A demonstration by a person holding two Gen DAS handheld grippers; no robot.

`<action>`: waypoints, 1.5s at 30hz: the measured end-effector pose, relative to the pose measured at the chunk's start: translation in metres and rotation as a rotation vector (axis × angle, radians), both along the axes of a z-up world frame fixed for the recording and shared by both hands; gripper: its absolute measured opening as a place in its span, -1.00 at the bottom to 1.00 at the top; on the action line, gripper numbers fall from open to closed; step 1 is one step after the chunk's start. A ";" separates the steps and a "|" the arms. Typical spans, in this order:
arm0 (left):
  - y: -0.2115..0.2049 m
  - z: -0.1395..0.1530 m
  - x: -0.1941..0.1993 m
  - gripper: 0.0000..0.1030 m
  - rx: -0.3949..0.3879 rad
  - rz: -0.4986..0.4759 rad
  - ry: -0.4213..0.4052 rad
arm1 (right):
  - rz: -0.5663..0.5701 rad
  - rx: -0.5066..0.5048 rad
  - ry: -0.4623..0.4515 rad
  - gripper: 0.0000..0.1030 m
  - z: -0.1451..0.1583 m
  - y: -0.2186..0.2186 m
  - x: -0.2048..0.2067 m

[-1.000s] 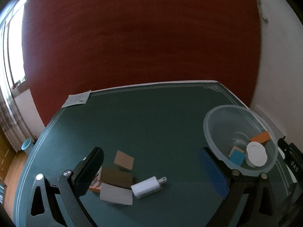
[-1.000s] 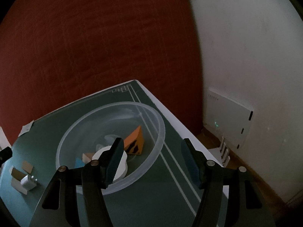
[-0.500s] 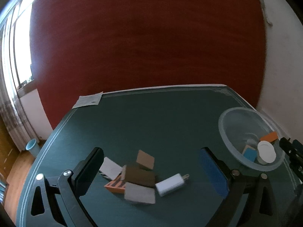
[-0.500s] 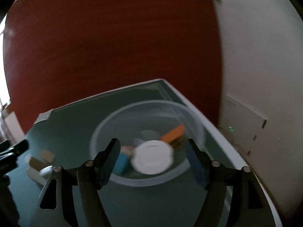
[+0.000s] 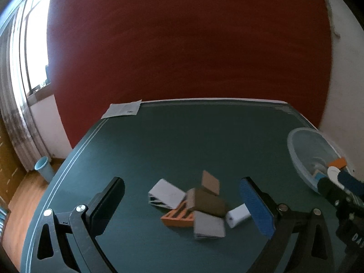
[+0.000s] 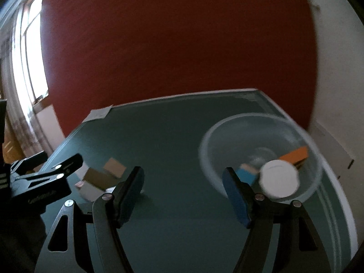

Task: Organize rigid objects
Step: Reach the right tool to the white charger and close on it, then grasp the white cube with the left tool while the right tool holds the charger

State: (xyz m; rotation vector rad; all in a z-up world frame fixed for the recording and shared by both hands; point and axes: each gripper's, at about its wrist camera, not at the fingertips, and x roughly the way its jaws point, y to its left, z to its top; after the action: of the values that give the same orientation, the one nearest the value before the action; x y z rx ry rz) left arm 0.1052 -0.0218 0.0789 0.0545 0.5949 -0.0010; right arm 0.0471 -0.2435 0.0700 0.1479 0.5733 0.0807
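A pile of small boxes lies on the dark green table (image 5: 182, 141): a brown box (image 5: 208, 200), an orange box (image 5: 177, 218), two white boxes (image 5: 166, 193) and a white charger (image 5: 238, 212). My left gripper (image 5: 185, 207) is open above and just in front of the pile. A clear bowl (image 6: 261, 132) at the right holds a white round lid (image 6: 278, 179), an orange box (image 6: 295, 154) and a blue block (image 6: 246, 174). My right gripper (image 6: 183, 193) is open and empty, left of the bowl. The pile also shows in the right wrist view (image 6: 102, 177).
A sheet of paper (image 5: 122, 110) lies at the table's far left corner. A red wall stands behind the table and a white wall to the right. A blue bin (image 5: 44, 168) stands on the floor at the left.
Both grippers have swung left. The pile has come to the middle of the left view and the bowl has slid to the right in both views. Both stay open.
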 end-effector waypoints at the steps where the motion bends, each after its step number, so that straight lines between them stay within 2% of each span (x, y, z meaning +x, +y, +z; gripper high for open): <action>1: 0.004 -0.001 0.001 0.98 -0.005 0.004 0.004 | 0.015 0.002 0.010 0.41 -0.002 0.004 0.000; 12: 0.046 -0.022 0.016 0.98 -0.040 0.060 0.068 | 0.167 0.024 0.121 0.41 -0.026 0.047 0.021; 21: 0.065 -0.032 0.024 0.98 -0.055 0.092 0.095 | 0.231 0.021 0.197 0.41 -0.045 0.068 0.039; 24: 0.068 -0.033 0.024 0.98 -0.058 0.098 0.100 | 0.238 0.005 0.212 0.34 -0.050 0.074 0.043; 29: 0.072 -0.036 0.025 0.98 -0.059 0.105 0.109 | 0.257 -0.003 0.244 -0.06 -0.058 0.081 0.049; 45: 0.067 -0.049 0.031 0.98 -0.062 0.078 0.152 | 0.186 0.050 0.238 -0.09 -0.060 0.056 0.037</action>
State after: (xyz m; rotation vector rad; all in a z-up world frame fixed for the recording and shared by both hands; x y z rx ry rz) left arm 0.1360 0.0448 0.0303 -0.0296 0.7481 0.0520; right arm 0.0842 -0.1875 0.0101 0.1538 0.8228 0.2612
